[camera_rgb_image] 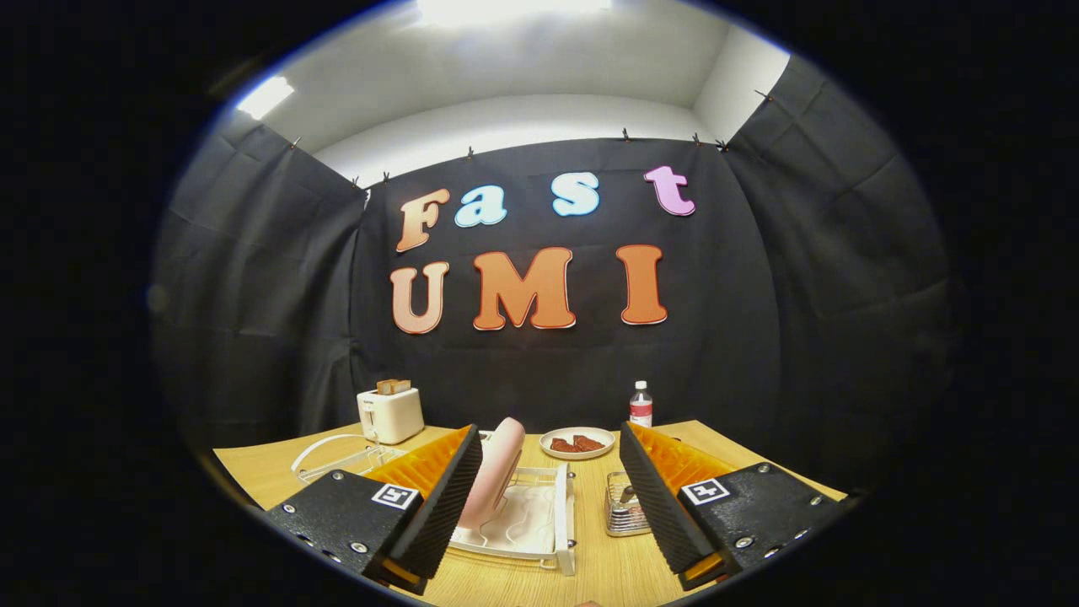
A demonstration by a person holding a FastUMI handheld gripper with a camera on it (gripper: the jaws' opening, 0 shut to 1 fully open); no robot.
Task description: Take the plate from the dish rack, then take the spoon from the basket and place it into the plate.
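Seemingly a staged kitchen booth: black cloth walls (801,278), wooden table (270,472), toaster (390,413), dish rack (539,518).

Plate (493,472) upright in dish rack (539,527), basket (625,506) right, toaster (390,413) behind left.

gripper (550,472): fingers spread wide, holding nothing, above the near table edge
plate (493,482): pink, on edge in the white dish rack (558,516), beside the left finger
basket (625,506): wire, by the right finger, spoon (628,494) inside
far table (261,472): toaster (389,413) left, dish of brown pieces (577,443), bottle (641,405)
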